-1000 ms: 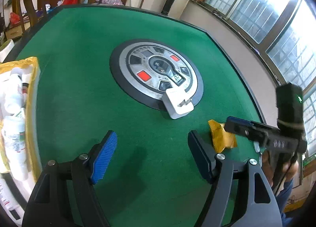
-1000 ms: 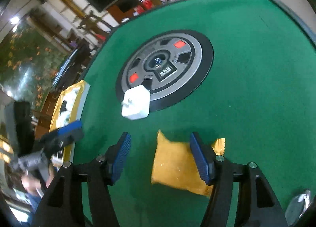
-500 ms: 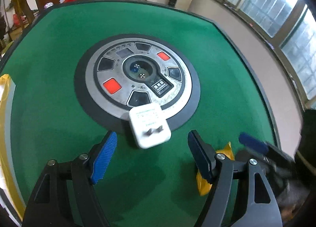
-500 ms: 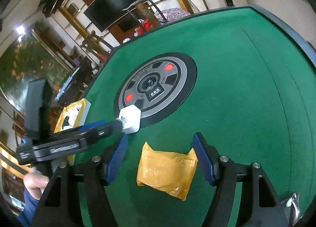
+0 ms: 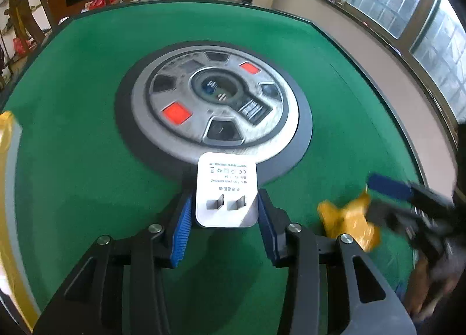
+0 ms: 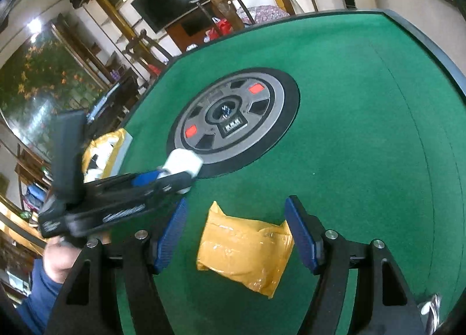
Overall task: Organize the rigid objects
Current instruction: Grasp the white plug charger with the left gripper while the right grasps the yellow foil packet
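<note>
Left gripper point(image 5: 224, 212) has just closed onto the charger point(image 5: 226, 189); it should lift straight. Right gripper point(image 6: 236, 230) stands apart around the pouch point(image 6: 244, 250).

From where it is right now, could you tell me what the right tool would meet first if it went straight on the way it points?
Most likely the yellow packet, lying on the green felt between the open right tool; depth is hard to judge.
</note>
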A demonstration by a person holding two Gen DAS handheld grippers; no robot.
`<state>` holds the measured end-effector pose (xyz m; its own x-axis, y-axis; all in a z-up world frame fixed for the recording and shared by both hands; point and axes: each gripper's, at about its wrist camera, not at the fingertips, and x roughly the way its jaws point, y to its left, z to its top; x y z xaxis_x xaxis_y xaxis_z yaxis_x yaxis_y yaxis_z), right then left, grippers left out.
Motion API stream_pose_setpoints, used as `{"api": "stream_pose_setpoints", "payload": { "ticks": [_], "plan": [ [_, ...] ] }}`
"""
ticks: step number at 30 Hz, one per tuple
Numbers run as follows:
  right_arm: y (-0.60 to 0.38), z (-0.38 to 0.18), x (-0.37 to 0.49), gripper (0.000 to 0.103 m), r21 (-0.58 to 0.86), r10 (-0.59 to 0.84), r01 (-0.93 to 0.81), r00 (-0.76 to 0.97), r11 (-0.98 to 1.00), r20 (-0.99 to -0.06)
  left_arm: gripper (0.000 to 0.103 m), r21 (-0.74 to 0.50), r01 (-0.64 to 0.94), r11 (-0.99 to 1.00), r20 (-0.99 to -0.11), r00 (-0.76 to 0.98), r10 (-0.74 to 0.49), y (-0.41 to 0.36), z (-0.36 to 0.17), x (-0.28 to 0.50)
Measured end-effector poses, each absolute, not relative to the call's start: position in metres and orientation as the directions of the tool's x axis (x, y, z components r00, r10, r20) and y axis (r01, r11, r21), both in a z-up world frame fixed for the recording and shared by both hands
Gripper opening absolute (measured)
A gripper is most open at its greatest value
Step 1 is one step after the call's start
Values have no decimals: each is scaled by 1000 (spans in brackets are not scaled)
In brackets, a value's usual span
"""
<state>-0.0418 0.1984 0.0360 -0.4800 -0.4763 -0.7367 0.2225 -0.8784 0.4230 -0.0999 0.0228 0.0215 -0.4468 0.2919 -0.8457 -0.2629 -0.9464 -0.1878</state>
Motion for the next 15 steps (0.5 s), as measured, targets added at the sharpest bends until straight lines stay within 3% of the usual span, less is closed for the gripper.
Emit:
{"api": "stream_pose_setpoints", "payload": {
  "ticks": [6, 12, 15],
  "plan": [
    [192, 30, -34, 64, 433, -513, 278, -400, -857, -759, 40, -238, -240, -941, -822, -466, 327, -7, 22, -82],
    [150, 32, -5, 65, 154, -345, 408, -451, -900, -823, 40, -230, -248, -941, -813, -483, 326, -8, 22, -76],
    [146, 24, -8, 61, 125, -301, 370, -467, -920, -832, 40, -207, -251, -946, -805, -506, 310, -4, 22, -72]
  ]
}}
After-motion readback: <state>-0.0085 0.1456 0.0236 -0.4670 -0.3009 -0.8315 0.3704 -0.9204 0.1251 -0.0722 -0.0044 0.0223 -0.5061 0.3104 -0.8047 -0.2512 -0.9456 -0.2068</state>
